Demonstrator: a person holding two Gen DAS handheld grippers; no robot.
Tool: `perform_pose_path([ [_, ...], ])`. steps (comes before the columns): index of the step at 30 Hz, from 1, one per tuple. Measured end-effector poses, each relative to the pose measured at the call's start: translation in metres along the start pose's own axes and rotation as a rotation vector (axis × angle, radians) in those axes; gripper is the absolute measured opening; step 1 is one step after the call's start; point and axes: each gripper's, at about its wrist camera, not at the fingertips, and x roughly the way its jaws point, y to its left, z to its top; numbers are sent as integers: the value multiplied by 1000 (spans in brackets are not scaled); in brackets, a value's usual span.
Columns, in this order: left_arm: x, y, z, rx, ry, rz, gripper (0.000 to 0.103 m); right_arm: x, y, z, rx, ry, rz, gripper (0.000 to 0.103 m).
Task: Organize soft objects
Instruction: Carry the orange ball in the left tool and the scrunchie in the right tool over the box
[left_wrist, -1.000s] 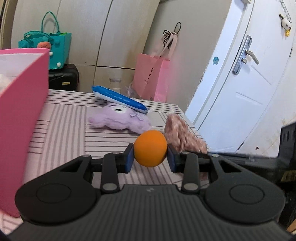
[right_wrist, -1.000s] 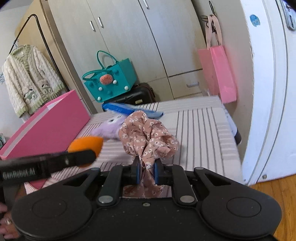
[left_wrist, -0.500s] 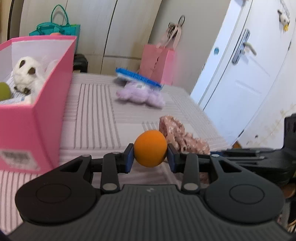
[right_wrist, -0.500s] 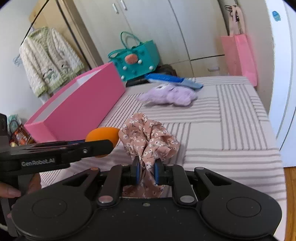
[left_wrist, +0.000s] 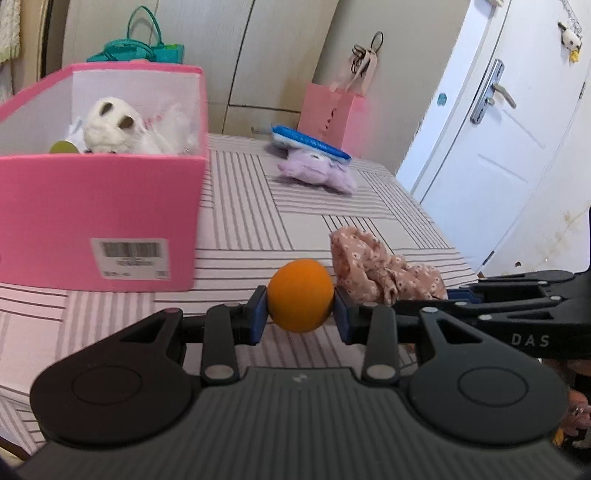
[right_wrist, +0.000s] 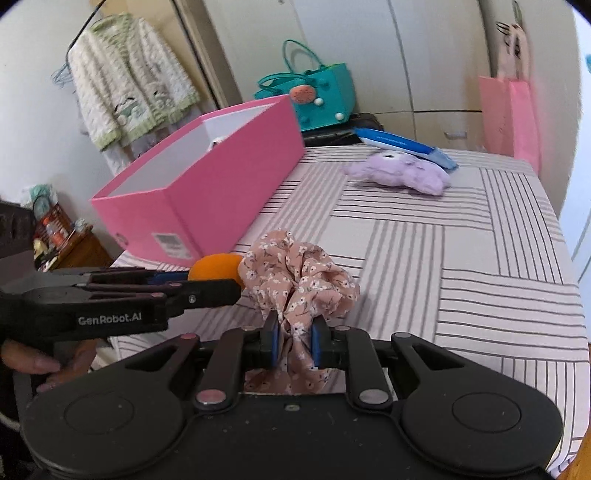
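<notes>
While a white plush toy (left_wrist: 110, 125) already sits in the pink box (left_wrist: 99, 221), the left gripper (left_wrist: 300, 314) clamps an orange ball (left_wrist: 300, 295) and the right gripper (right_wrist: 293, 343) pinches a floral scrunchie (right_wrist: 295, 273); the purple plush toy (left_wrist: 317, 173) waits on the bench (left_wrist: 240, 206).

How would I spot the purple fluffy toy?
Find the striped table and look past the pink box to its far edge. The purple plush lies there against a blue packet, the only fuzzy lilac thing outside the box.

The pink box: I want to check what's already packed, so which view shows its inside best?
The left wrist view: the pink box shows a white plush toy inside. The right wrist view shows mostly white inner walls.
</notes>
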Motion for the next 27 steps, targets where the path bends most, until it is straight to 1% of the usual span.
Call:
perform_pose_path([
  [3, -12, 11, 6, 39, 7, 13, 36, -5, 11, 4, -33, 8, 19, 22],
  [5, -22, 19, 10, 66, 26, 7, 36, -7, 17, 7, -45, 13, 38, 22],
  [8, -39, 31, 19, 81, 47, -1, 35, -10, 27, 15, -70, 23, 70, 22],
  [12, -66, 43, 31, 99, 37, -1, 35, -14, 41, 27, -115, 34, 128, 22],
  [16, -86, 52, 45, 100, 23, -31, 35, -18, 58, 40, -162, 23, 166, 22],
  [19, -97, 59, 50, 102, -30, -19, 35, -17, 67, 50, -189, 3, 195, 22],
  [21, -101, 67, 51, 58, -74, -5, 35, -16, 72, 56, -199, -37, 232, 22],
  [23, -102, 75, 52, 28, -107, 7, 35, -11, 75, 62, -186, -69, 245, 22],
  [27, -106, 85, 59, 21, -169, 67, 35, 6, 81, 79, -187, -110, 254, 22],
])
